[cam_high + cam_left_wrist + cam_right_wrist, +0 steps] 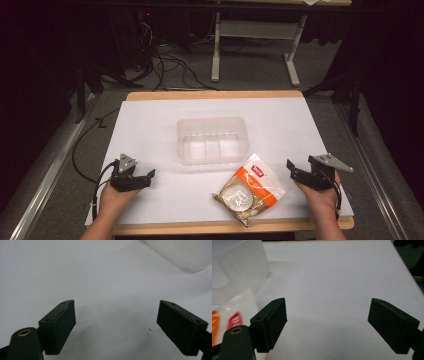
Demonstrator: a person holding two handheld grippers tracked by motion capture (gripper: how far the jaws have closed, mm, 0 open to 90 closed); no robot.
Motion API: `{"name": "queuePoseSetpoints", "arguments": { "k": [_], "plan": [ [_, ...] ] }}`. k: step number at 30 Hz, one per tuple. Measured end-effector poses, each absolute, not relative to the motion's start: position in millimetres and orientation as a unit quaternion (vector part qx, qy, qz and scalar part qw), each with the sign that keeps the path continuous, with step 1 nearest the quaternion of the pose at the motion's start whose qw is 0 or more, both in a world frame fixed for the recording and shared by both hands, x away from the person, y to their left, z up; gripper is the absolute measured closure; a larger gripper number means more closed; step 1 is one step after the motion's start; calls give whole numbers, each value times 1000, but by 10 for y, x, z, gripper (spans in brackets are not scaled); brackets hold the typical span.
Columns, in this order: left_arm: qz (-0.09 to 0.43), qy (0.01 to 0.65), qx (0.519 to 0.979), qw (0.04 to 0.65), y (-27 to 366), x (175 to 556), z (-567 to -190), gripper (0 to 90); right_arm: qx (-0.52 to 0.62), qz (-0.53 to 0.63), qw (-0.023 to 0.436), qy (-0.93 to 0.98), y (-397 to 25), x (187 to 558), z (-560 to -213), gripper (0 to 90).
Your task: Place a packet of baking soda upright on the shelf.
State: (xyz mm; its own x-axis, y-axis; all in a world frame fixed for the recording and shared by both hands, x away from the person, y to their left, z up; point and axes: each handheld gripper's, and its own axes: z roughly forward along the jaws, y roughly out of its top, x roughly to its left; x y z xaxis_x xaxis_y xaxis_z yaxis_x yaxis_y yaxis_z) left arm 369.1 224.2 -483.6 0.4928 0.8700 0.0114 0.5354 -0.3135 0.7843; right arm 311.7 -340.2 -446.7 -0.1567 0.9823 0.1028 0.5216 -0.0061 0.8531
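Both forearms come in from the near edge of the white table (150, 130), one at each front corner. The left hand (114, 196) holds the left gripper (145, 178) low over the table at the near left, pointing right and slightly forward; its jaws stand wide apart with nothing between them (bare white tabletop shows in the gap in the left gripper view). The right hand (320, 196) holds the right gripper (291, 169) at the near right, pointing left toward the middle, jaws likewise spread wide and empty. The snack bag (249, 190), orange and clear, lies flat near the front edge, nearer the right gripper but apart from it. Just behind it stands the clear plastic tub (213, 140), at mid-table.
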Motion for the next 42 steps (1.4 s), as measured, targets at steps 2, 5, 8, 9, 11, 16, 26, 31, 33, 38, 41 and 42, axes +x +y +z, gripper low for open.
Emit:
{"name": "queuePoseSetpoints", "arguments": {
  "k": [2, 5, 8, 9, 11, 16, 26, 31, 33, 38, 41, 42],
  "plan": [
    [215, 458, 776, 376, 2257, 3707, -4838, 160, 578, 415, 279, 645, -3382, 3037, -4468, 169],
    [212, 460, 775, 378, 2269, 3714, -4837, 160, 566, 425, 275, 650, -3342, 3025, -4453, 180],
    [212, 457, 773, 387, 2265, 3687, -4822, 159, 549, 410, 266, 678, -3329, 3070, -4484, 182],
    [204, 459, 768, 397, 2269, 3678, -4810, 159, 548, 408, 263, 681, -3337, 3077, -4492, 188],
    [203, 458, 764, 407, 2268, 3666, -4791, 158, 547, 409, 261, 682, -3352, 3083, -4500, 193],
    [191, 464, 743, 444, 2311, 3611, -4629, 168, 557, 414, 268, 668, -3460, 3097, -4505, 202],
    [185, 464, 735, 458, 2469, 3345, -4328, 221, 557, 416, 265, 668, -3458, 3049, -4490, 208],
    [176, 472, 724, 472, 2542, 3303, -4391, 248, 550, 415, 261, 677, -3359, 3024, -4455, 207],
    [199, 462, 719, 480, 2552, 3289, -4341, 245, 541, 417, 262, 682, -3293, 2996, -4421, 207],
    [216, 445, 729, 473, 2587, 3257, -4387, 230, 532, 416, 234, 700, -3147, 2959, -4418, 182],
    [213, 439, 728, 481, 2602, 3254, -4382, 263, 528, 412, 215, 711, -3124, 2984, -4463, 179],
    [213, 439, 728, 481, 2602, 3254, -4382, 276, 528, 412, 215, 711, -3124, 2984, -4463, 179]
  ]
}}
